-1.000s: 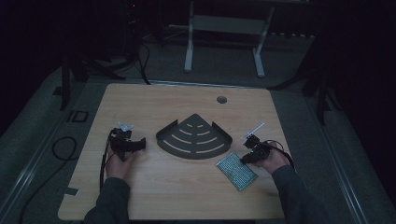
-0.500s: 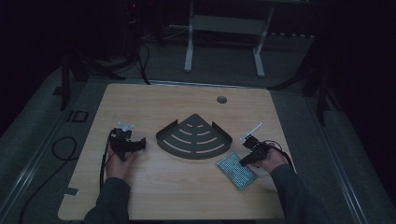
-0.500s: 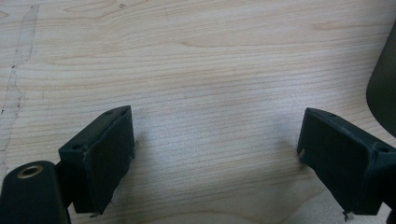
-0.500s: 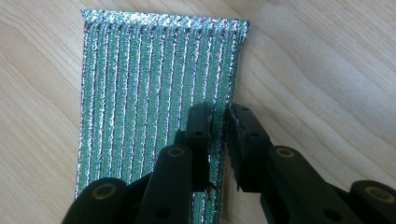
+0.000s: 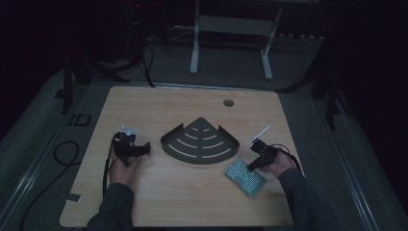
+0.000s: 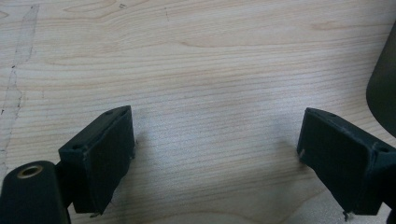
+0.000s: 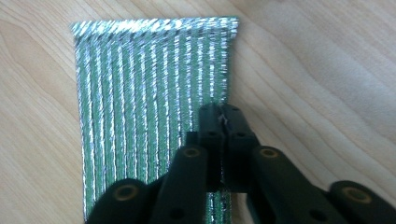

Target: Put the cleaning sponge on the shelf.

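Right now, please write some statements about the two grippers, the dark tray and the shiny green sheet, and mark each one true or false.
1. The left gripper is open over bare wood. True.
2. The right gripper has its jaws wide apart. False: they are closed together, at the edge of the shiny green sheet.
3. The fan-shaped dark tray lies between the two grippers on the table. True.
4. The green sheet lies inside the tray. False: it lies flat on the table, beside the tray.
5. A white strip lies on the table near the right hand. True.

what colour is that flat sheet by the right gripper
Shiny green with silvery ribbed stripes along the sheet, clearest in the right gripper view.
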